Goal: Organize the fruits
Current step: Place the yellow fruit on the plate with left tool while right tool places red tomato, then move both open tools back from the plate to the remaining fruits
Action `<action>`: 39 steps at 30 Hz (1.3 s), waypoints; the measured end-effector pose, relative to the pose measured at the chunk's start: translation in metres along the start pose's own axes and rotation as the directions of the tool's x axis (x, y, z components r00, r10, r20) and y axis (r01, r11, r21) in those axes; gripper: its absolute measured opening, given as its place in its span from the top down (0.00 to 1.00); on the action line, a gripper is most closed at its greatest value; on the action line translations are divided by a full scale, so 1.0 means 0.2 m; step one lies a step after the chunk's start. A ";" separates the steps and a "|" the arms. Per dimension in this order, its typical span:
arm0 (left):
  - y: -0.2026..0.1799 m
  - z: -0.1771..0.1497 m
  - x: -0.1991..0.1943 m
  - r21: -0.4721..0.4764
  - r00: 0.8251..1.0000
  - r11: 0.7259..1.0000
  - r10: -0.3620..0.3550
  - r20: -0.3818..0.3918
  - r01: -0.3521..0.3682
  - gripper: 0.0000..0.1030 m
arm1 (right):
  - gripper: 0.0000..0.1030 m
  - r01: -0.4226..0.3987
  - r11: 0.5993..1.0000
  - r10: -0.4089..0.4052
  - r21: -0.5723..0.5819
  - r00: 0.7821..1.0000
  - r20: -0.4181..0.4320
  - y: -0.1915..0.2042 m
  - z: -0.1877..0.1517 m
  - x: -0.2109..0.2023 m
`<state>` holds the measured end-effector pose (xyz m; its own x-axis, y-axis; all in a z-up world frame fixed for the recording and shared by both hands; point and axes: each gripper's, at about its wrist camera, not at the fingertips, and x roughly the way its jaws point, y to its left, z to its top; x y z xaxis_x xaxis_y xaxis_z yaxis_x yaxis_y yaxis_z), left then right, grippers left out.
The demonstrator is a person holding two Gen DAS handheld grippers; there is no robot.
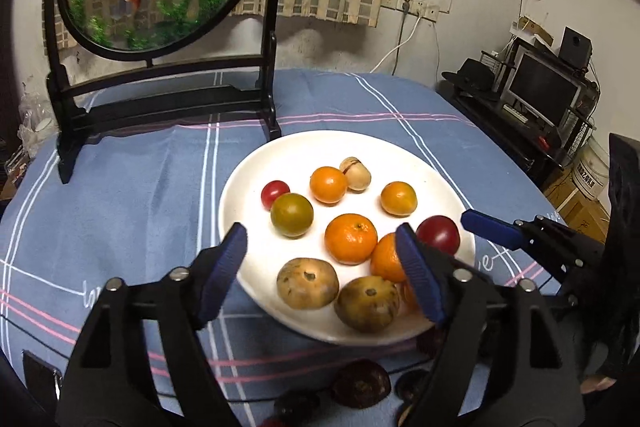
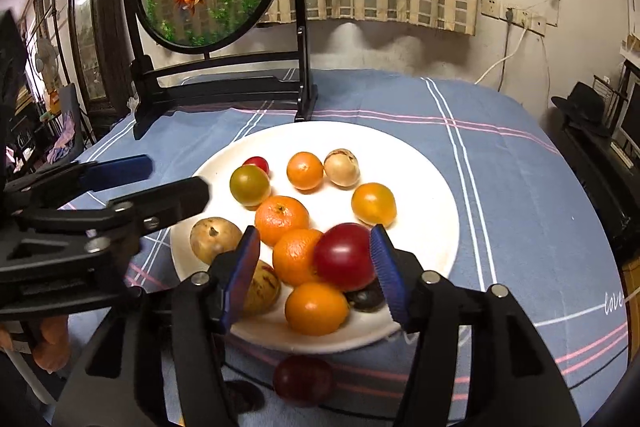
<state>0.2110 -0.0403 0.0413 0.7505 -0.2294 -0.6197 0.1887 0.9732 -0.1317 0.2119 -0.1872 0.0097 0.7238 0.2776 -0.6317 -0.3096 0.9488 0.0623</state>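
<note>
A: Which fruit does the next move turn on?

B: By my reading, the dark red fruit [image 2: 304, 379] low in the right wrist frame, off the white plate [image 2: 432, 163] on the blue checked cloth of the desk [image 2: 520, 155]. It lies just below the plate's near rim, under and slightly left of the right gripper [image 2: 316, 273], nearer the camera than the fingertips.

A: So the jaws point past it?

B: Yes, they aim at the plate. The right gripper stands partly open, holding nothing; a red plum-like fruit [image 2: 344, 259] and two oranges show between the pads but rest on the plate, untouched.

A: And the left?

B: The left gripper [image 1: 322, 263] is wide open and empty, over the plate's near edge. More dark fruits [image 1: 360, 383] lie on the cloth low in its frame, also behind its fingertips.

A: Which hand is nearer?

B: Hard to call; each has loose fruit under it. Either would have to draw back and tip down.

A: How does the fruit look?

B: Round, deep maroon, blurred; no long axis to line up with.
</note>
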 end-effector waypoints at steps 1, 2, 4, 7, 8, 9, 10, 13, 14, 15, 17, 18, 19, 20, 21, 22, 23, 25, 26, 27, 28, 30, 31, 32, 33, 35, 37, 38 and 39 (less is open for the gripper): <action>0.00 -0.01 -0.02 -0.001 1.000 1.000 -0.003 0.004 0.003 0.22 | 0.44 0.000 1.000 0.000 0.006 1.000 -0.003 -0.01 0.00 -0.01; 0.00 -0.03 -0.05 -0.001 1.000 1.000 -0.008 0.005 0.008 0.21 | 0.44 0.000 1.000 0.000 0.014 1.000 -0.009 -0.02 -0.01 -0.02; 0.01 -0.06 -0.09 -0.007 1.000 1.000 -0.011 0.009 0.011 0.20 | 0.44 0.010 1.000 -0.010 0.023 1.000 -0.017 -0.04 -0.03 -0.05; 0.02 -0.13 -0.16 -0.017 1.000 1.000 -0.010 0.012 0.010 0.17 | 0.44 0.017 0.999 -0.016 0.036 0.999 -0.037 -0.07 -0.07 -0.08; 0.03 -0.15 -0.17 -0.018 1.000 1.000 -0.010 0.010 0.010 0.16 | 0.44 0.024 0.999 -0.022 0.040 0.999 -0.046 -0.08 -0.09 -0.09; 0.04 -0.19 -0.20 -0.021 1.000 1.000 -0.009 0.007 0.009 0.15 | 0.44 0.027 0.999 -0.025 0.040 0.998 -0.053 -0.09 -0.11 -0.11; 0.04 -0.21 -0.21 -0.020 1.000 1.000 -0.006 0.005 0.006 0.15 | 0.44 0.028 0.999 -0.026 0.038 0.998 -0.058 -0.09 -0.12 -0.12; 0.05 -0.28 -0.26 -0.019 1.000 1.000 0.008 -0.008 -0.008 0.14 | 0.44 0.041 0.999 -0.039 0.025 0.996 -0.080 -0.09 -0.18 -0.16; 0.06 -0.31 -0.27 -0.021 1.000 1.000 0.012 -0.015 -0.012 0.14 | 0.41 0.040 0.999 -0.038 0.022 0.996 -0.083 -0.10 -0.20 -0.17; 0.06 -0.32 -0.29 -0.021 1.000 1.000 0.017 -0.019 -0.017 0.14 | 0.39 0.037 0.999 -0.035 0.020 0.995 -0.089 -0.10 -0.22 -0.19; 0.07 -0.36 -0.30 -0.012 0.999 1.000 0.028 -0.035 -0.028 0.12 | 0.39 0.029 0.999 -0.027 0.016 0.994 -0.102 -0.09 -0.25 -0.21; 0.06 -0.38 -0.31 0.000 0.998 0.999 0.040 -0.039 -0.040 0.12 | 0.39 0.022 1.000 -0.021 0.010 0.994 -0.111 -0.09 -0.27 -0.22; 0.06 -0.40 -0.32 0.008 0.998 0.999 0.047 -0.040 -0.047 0.12 | 0.39 0.010 1.000 -0.010 0.001 0.993 -0.117 -0.08 -0.29 -0.23; 0.06 -0.41 -0.33 0.022 0.998 0.998 0.054 -0.042 -0.053 0.12 | 0.39 0.000 1.000 0.000 -0.004 0.993 -0.120 -0.08 -0.30 -0.24; 0.05 -0.42 -0.33 0.033 0.997 0.998 0.057 -0.046 -0.056 0.11 | 0.39 -0.021 1.000 0.019 -0.015 0.992 -0.127 -0.07 -0.32 -0.25; 0.05 -0.44 -0.34 0.047 0.997 0.997 0.061 -0.053 -0.059 0.11 | 0.39 -0.038 0.999 0.035 -0.024 0.991 -0.132 -0.06 -0.33 -0.26; 0.05 -0.45 -0.34 0.058 0.996 0.996 0.065 -0.058 -0.062 0.11 | 0.39 -0.072 0.997 0.066 -0.041 0.988 -0.139 -0.05 -0.35 -0.27; 0.06 -0.48 -0.34 0.065 0.996 0.996 0.068 -0.063 -0.064 0.11 | 0.39 -0.111 0.991 0.099 -0.069 0.983 -0.155 -0.02 -0.37 -0.28; 0.06 -0.48 -0.33 0.065 0.995 0.996 0.068 -0.068 -0.063 0.11 | 0.39 -0.135 0.987 0.119 -0.090 0.979 -0.167 0.00 -0.38 -0.28; 0.07 -0.49 -0.33 0.066 0.995 0.996 0.065 -0.077 -0.060 0.11 | 0.39 -0.158 0.981 0.137 -0.109 0.974 -0.180 0.02 -0.39 -0.28; 0.07 -0.49 -0.33 0.065 0.995 0.996 0.063 -0.083 -0.057 0.11 | 0.39 -0.187 0.973 0.159 -0.134 0.967 -0.198 0.04 -0.40 -0.29; 0.08 -0.49 -0.32 0.060 0.994 0.997 0.055 -0.095 -0.049 0.11 | 0.39 -0.221 0.960 0.182 -0.171 0.959 -0.216 0.08 -0.42 -0.31; 0.09 -0.50 -0.32 0.057 0.993 0.997 0.051 -0.104 -0.045 0.11 | 0.39 -0.243 0.950 0.197 -0.195 0.953 -0.228 0.11 -0.43 -0.32; 0.09 -0.50 -0.32 0.057 0.993 0.998 0.047 -0.109 -0.041 0.11 | 0.39 -0.258 0.943 0.207 -0.209 0.949 -0.237 0.13 -0.44 -0.33; 0.09 -0.50 -0.31 0.060 0.993 0.998 0.044 -0.114 -0.038 0.11 | 0.39 -0.274 0.935 0.217 -0.225 0.945 -0.246 0.15 -0.45 -0.33; 0.07 -0.51 -0.30 0.075 0.991 0.996 0.054 -0.126 -0.045 0.10 | 0.39 -0.301 0.920 0.235 -0.251 0.937 -0.260 0.19 -0.47 -0.35; 0.06 -0.52 -0.29 0.094 0.988 0.994 0.062 -0.138 -0.049 0.10 | 0.39 -0.317 0.908 0.242 -0.273 0.930 -0.277 0.23 -0.49 -0.35; 0.06 -0.52 -0.29 0.096 0.988 0.994 0.062 -0.145 -0.048 0.10 | 0.39 -0.318 0.905 0.236 -0.284 0.928 -0.287 0.24 -0.50 -0.35; 0.06 -0.52 -0.28 0.096 0.987 0.994 0.062 -0.151 -0.047 0.10 | 0.39 -0.315 0.904 0.228 -0.288 0.927 -0.297 0.25 -0.51 -0.35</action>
<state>0.1048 -0.0135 -0.0059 0.6563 -0.1635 -0.7365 0.2128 0.9767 -0.0273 0.0836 -0.1743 -0.0221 0.4170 0.4292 -0.8012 -0.6856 0.7272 0.0327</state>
